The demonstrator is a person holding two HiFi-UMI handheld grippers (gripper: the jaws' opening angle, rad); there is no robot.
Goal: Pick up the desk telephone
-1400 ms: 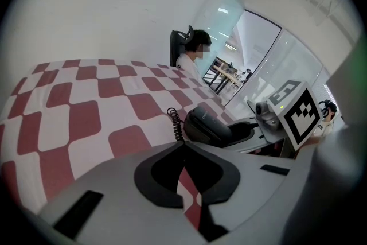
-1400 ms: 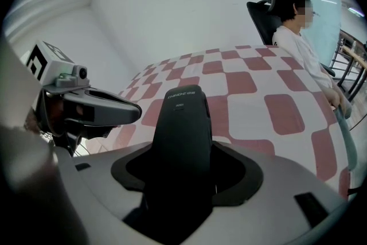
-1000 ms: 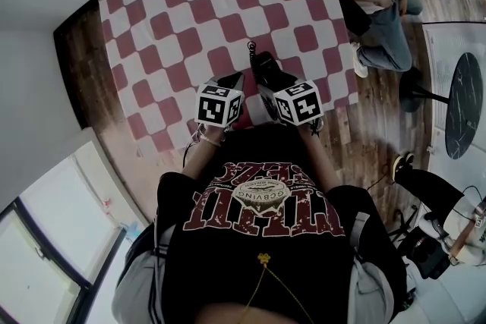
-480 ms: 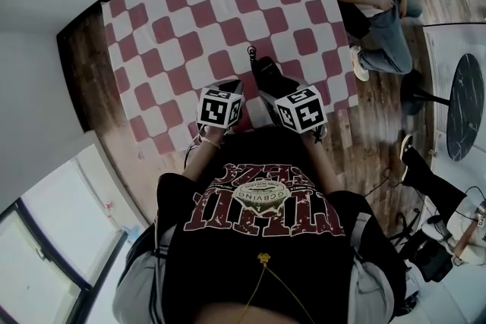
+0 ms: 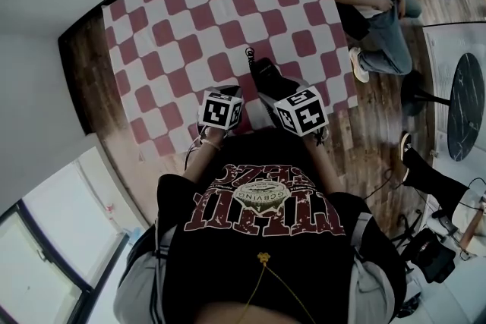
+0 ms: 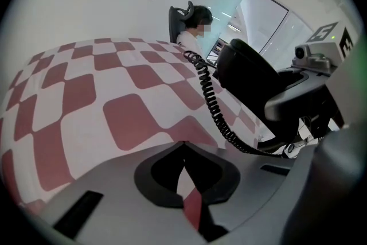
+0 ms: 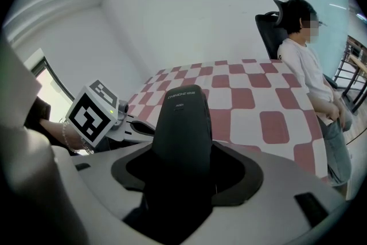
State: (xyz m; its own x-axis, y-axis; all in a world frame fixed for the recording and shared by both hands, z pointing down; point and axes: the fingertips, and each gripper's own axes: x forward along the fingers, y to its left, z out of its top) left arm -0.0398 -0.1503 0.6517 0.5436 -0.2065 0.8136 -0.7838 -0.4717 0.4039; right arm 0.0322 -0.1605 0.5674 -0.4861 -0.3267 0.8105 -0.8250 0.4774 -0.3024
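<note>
At the near edge of the worktop [image 5: 80,64], which is covered by a red and white checked tablecloth [image 5: 190,19], the right tongs [image 7: 183,146] are closed on the black handset [image 7: 182,117] of the desk telephone. They grip it across its narrow body, so its long end points away from the person toward the middle of the cloth. Seen from the left gripper view, the handset seems to be raised above the cloth and tilted, and the coiled cord [image 6: 211,101] hangs from it in a loose curve, probably because its other end goes to the base. The base itself cannot be told clearly in any view. The left tongs [image 6: 182,146] are just beside on the left, closed together with nothing between them, low over the cloth; they take no part in the grip. A seated person [image 7: 304,66] is at the far right side of the worktop, well apart from the telephone. The lifting looks already begun.
</note>
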